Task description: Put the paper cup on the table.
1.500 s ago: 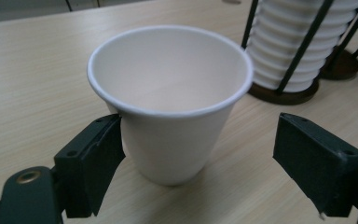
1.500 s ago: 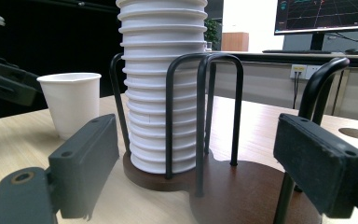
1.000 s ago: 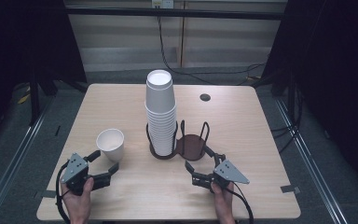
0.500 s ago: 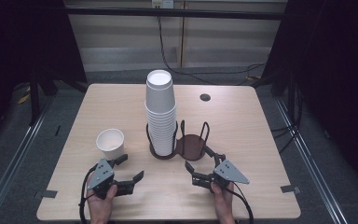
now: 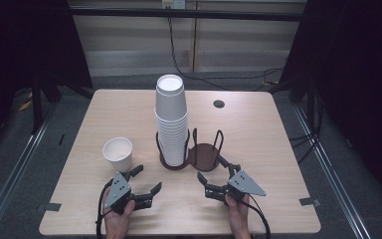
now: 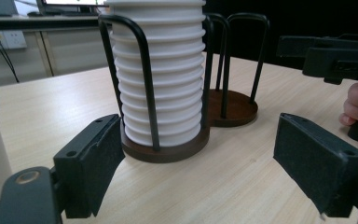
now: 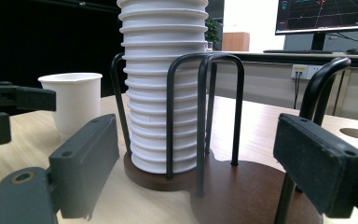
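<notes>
The left hand-held gripper (image 5: 146, 186) rests low over the worktop (image 5: 278, 149) near its front edge, jaws standing wide apart with nothing between them; they have just been opening a little. A single white paper cup (image 5: 118, 154) stands upright just beyond it and slightly to its left, clear of the jaws and not touched. Ahead of this hand-held gripper and to its right stands the tall stack of paper cups (image 5: 171, 122), nested in one ring of a dark two-place wire cup holder (image 5: 206, 155); in the left gripper view the stack (image 6: 161, 74) rises between the two black pads, farther off. The right hand-held gripper (image 5: 218, 181) lies level on the worktop, also open and empty, its jaws pointing at the holder's vacant ring just in front of it. In the right gripper view the holder's wire loops (image 7: 205, 121) stand close before the jaws, the single cup (image 7: 74, 102) beyond to the left.
</notes>
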Tool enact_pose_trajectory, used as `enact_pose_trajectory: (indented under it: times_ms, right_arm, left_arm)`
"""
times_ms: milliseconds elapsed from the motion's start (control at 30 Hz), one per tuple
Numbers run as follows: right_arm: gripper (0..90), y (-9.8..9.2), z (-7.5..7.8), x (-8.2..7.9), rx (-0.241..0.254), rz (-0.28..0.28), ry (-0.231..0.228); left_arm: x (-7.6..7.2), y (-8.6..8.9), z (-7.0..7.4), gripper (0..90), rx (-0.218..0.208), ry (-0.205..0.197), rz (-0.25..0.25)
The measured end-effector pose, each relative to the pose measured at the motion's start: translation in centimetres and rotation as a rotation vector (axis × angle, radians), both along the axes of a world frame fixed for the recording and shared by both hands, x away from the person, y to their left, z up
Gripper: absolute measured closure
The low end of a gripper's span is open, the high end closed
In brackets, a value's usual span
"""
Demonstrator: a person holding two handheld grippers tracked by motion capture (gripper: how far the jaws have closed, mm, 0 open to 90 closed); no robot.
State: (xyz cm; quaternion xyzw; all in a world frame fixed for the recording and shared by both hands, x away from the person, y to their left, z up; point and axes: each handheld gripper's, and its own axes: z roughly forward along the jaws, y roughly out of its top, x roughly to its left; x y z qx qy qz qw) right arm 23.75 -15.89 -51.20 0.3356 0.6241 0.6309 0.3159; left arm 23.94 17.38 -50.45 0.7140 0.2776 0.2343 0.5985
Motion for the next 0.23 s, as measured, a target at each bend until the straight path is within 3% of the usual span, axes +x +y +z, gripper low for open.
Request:
enact_pose_trajectory:
  times_ms: [67,167,233]
  right_arm:
    - [13.7,0.0,0.0,0.0,0.0,0.0,0.0]
    - [13.7,0.0,0.0,0.0,-0.001,-0.016,0.002]
    - [13.2,0.1,0.1,0.2,-0.016,-0.021,0.038]
  left_arm:
    - [-0.2,0.1,0.0,15.5,-0.002,-0.025,-0.004]
    - [-0.6,0.9,-0.3,15.6,-0.076,-0.069,-0.019]
    - [-0.7,1.0,-0.4,15.5,-0.088,-0.091,-0.017]
